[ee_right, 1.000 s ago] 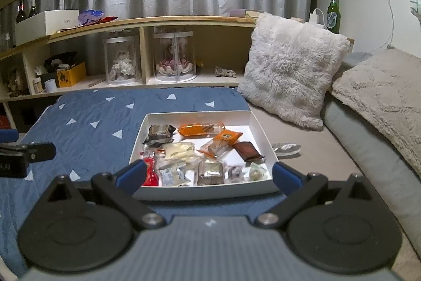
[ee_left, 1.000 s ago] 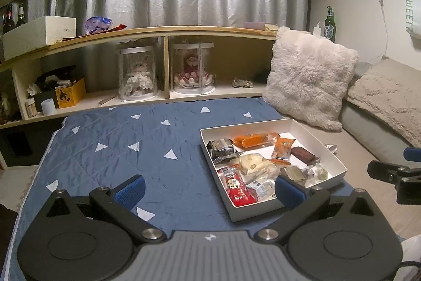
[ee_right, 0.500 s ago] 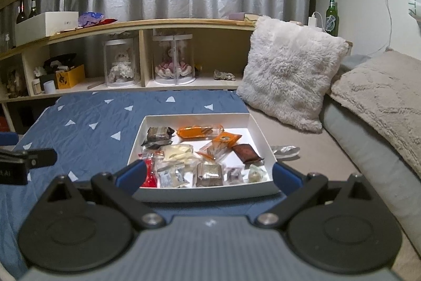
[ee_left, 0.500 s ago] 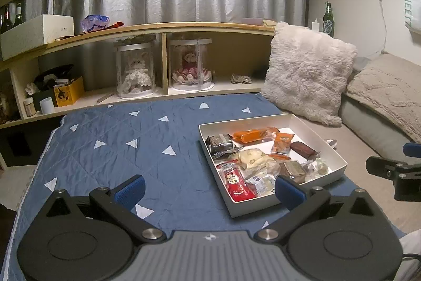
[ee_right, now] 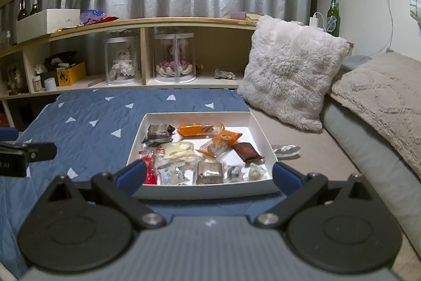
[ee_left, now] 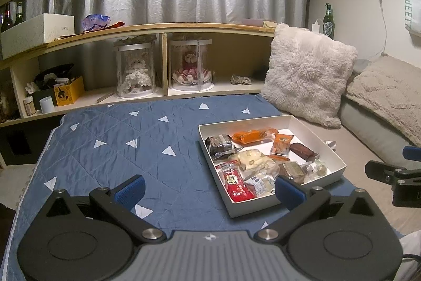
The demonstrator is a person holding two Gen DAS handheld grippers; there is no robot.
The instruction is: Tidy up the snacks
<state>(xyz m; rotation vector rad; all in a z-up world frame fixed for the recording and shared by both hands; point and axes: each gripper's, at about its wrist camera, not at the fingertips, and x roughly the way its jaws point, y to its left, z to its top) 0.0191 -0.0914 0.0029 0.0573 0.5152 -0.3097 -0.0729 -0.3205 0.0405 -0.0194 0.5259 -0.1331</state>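
Both views had been drawn slightly back from the white box (ee_right: 265, 144) at lower centre. Most snacks lay inside; one silver wrapper (ee_right: 285, 149) remained outside. Both tools, left tool (ee_left: 209, 188) and right tool (ee_right: 208, 174), were held wide and empty.

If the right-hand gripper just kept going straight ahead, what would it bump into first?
Probably the white box of snacks: its near wall lies right ahead of the open right gripper, between the blue fingers. Depth is hard to judge here.

White box of snacks on the blue quilt

The right tool (ee_right: 208, 175) hangs spread wide and empty before the white box (ee_right: 259, 133), wrapped snacks (ee_right: 196, 149) filling it
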